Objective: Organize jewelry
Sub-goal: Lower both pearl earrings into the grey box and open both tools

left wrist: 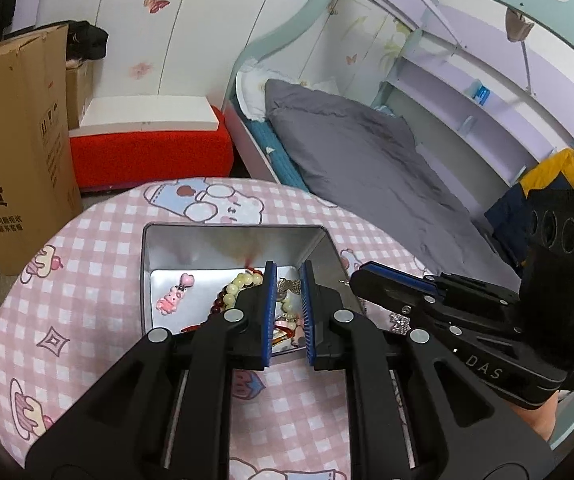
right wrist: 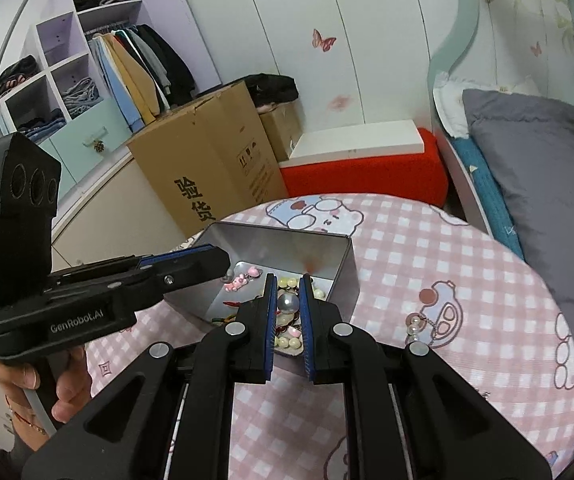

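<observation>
Tin's (left wrist: pixel 159 248) jewelry partly behind fingers (left wrist: pixel 269 300)

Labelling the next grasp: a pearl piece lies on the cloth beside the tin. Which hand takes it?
Right, probably. The pearl piece lies right of the tin, nearer the right gripper; the left gripper hangs over the tin. A grey pearl between the right's fingers may need dropping first.
</observation>
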Demonstrator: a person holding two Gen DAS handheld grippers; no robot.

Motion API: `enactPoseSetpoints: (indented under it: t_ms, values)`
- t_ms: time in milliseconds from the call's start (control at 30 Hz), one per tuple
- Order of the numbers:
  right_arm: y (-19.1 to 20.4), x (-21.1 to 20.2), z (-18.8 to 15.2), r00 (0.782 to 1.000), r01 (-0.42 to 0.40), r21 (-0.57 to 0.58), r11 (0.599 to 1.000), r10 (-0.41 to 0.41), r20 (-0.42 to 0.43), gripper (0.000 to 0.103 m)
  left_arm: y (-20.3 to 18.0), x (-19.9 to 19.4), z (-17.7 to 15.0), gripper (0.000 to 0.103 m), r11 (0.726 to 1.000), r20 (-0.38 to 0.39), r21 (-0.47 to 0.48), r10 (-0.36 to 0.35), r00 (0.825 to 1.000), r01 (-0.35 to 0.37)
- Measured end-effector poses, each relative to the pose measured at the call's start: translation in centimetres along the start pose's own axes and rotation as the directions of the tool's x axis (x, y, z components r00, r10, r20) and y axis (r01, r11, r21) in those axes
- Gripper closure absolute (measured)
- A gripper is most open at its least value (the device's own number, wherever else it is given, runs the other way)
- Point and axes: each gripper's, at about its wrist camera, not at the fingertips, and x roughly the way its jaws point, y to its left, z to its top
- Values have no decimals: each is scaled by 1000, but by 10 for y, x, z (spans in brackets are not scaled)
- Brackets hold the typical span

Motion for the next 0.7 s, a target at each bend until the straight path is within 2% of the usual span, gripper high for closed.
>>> enactPoseSetpoints:
  t_ms: [300, 367, 400, 433, 700]
  values:
    - [-6, 7, -3, 999, -42, 42, 998, 43, -14, 93, 7, 7, 1, 89, 999, -28, -29, 24, 999, -25]
    - [-8, 8, -2, 998, -53, 51, 997, 54, -17, 93, 8, 8, 0, 77, 999, -36, -35, 28, 999, -29]
    - [-8, 8, -2, 998, -57, 56, 997, 58, -17, 93, 8, 8, 0, 54, 999, -33, -36, 31, 999, -32]
    - [-8, 8, -2, 998, -63, 61, 996, 64, -17, 93, 8, 7, 0, 40, 998, -18, -40, 37, 999, -38]
    - [-11, 1, 0, 995, -100, 105, 989, 100, 5, 90, 8, -11, 1, 40, 998, 20, -48, 42, 999, -41]
